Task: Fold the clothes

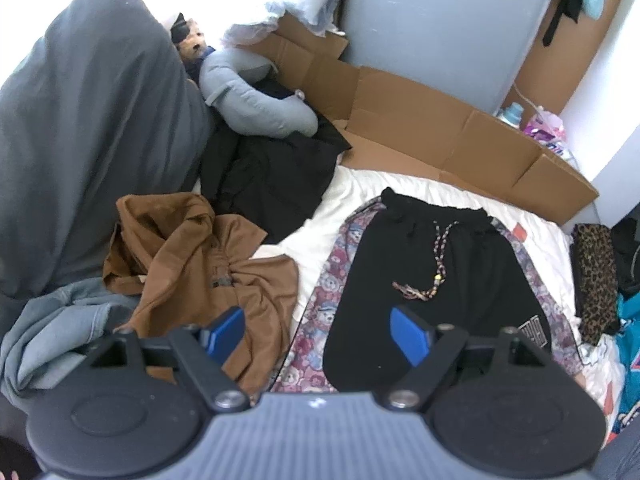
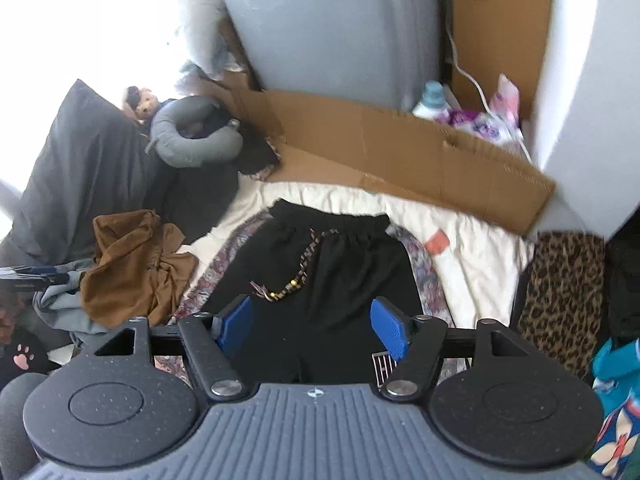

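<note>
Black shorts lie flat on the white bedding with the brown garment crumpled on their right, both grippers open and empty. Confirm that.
Wrong side. In the left wrist view the brown garment is crumpled to the left of the black shorts. The rest holds: shorts flat on the white bedding, left gripper and right gripper open and empty.

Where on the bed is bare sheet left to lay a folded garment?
Bare white sheet lies between the black shorts, the cardboard and the leopard-print fabric. A narrower strip runs behind the waistband. The side with the brown garment and black pile is crowded.
</note>
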Action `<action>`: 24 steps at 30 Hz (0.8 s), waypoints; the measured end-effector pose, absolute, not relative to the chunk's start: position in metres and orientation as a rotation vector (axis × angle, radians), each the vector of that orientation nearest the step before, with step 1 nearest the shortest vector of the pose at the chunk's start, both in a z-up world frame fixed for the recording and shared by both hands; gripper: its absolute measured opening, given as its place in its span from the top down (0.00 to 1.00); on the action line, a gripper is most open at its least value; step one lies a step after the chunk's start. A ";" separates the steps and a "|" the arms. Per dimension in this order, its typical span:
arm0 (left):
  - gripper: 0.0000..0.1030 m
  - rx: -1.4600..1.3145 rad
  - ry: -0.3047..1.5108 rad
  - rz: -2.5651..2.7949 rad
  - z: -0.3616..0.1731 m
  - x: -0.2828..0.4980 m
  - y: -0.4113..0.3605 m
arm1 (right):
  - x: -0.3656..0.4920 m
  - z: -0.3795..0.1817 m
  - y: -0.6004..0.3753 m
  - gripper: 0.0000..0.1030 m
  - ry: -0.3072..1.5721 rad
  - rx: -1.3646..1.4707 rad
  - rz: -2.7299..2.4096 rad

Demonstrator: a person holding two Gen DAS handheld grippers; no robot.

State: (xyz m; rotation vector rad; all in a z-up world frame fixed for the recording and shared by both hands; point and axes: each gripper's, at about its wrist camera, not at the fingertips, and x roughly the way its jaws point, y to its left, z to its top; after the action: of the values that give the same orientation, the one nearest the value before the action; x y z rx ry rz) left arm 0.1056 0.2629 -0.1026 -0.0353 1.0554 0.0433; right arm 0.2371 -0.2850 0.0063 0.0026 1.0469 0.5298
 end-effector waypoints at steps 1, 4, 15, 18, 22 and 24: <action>0.20 -0.038 1.058 0.044 -0.105 0.105 0.262 | 0.238 0.013 -0.280 0.30 1.043 0.005 0.546; 0.20 -0.022 1.063 0.044 -0.109 0.103 0.260 | 0.241 0.035 -0.260 0.30 1.032 0.015 0.590; 0.20 -0.025 1.066 0.082 -0.121 0.093 0.270 | 0.249 0.112 -0.167 0.25 0.911 0.050 0.754; 0.20 -0.035 1.072 0.080 -0.126 0.088 0.277 | 0.245 0.094 -0.146 0.24 0.905 0.001 0.746; 0.22 -0.036 1.073 0.090 -0.137 0.082 0.289 | 0.238 0.049 -0.126 0.24 0.949 0.006 0.727; 0.25 -0.044 1.072 0.091 -0.143 0.079 0.295 | 0.234 0.025 -0.120 0.24 0.967 0.029 0.706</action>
State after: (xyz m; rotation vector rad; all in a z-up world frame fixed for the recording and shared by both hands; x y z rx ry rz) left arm 0.0785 0.2947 -0.1425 -0.0442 1.0717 0.0908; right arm 0.2337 -0.1196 0.0249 0.0291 0.9671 0.7061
